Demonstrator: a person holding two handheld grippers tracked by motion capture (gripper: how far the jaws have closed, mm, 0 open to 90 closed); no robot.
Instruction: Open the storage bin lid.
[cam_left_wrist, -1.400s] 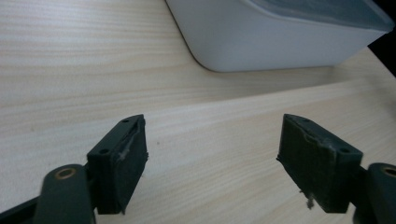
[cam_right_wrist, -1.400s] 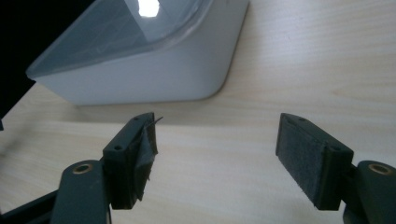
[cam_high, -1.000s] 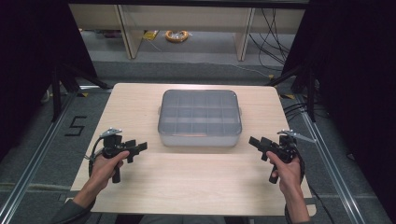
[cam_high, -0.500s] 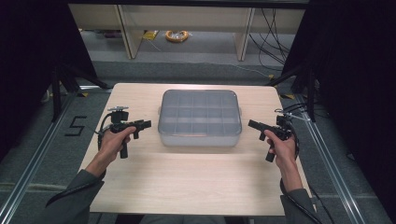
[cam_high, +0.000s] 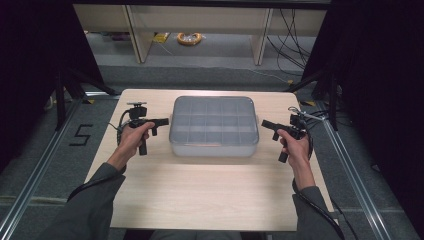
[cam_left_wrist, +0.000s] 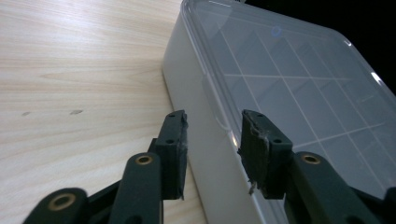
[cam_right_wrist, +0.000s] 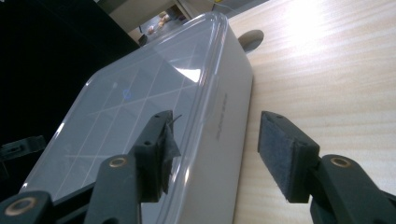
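Observation:
A translucent grey compartment box (cam_high: 214, 125) with a clear lid sits shut in the middle of the wooden table (cam_high: 200, 195). My left gripper (cam_high: 165, 121) is level at the box's left end, pointing at it. In the left gripper view its jaws (cam_left_wrist: 212, 135) have just been closing; they straddle the lid's rim (cam_left_wrist: 219, 116), and the pads stand clear of it. My right gripper (cam_high: 265, 123) points at the box's right end. Its jaws (cam_right_wrist: 215, 140) have also been closing, with the box's wall (cam_right_wrist: 224, 126) and lid edge between them, untouched.
Pale shelving stands behind the table, with a yellow cable coil (cam_high: 190, 38) on the floor there. Metal rails run along both sides of the table, and a "5" (cam_high: 80, 135) is marked on the floor at the left. Black curtains close in both sides.
Both hands have moved away from the person and inward, from the table's front part up to the box's two ends. Both pairs of jaws now stand narrower.

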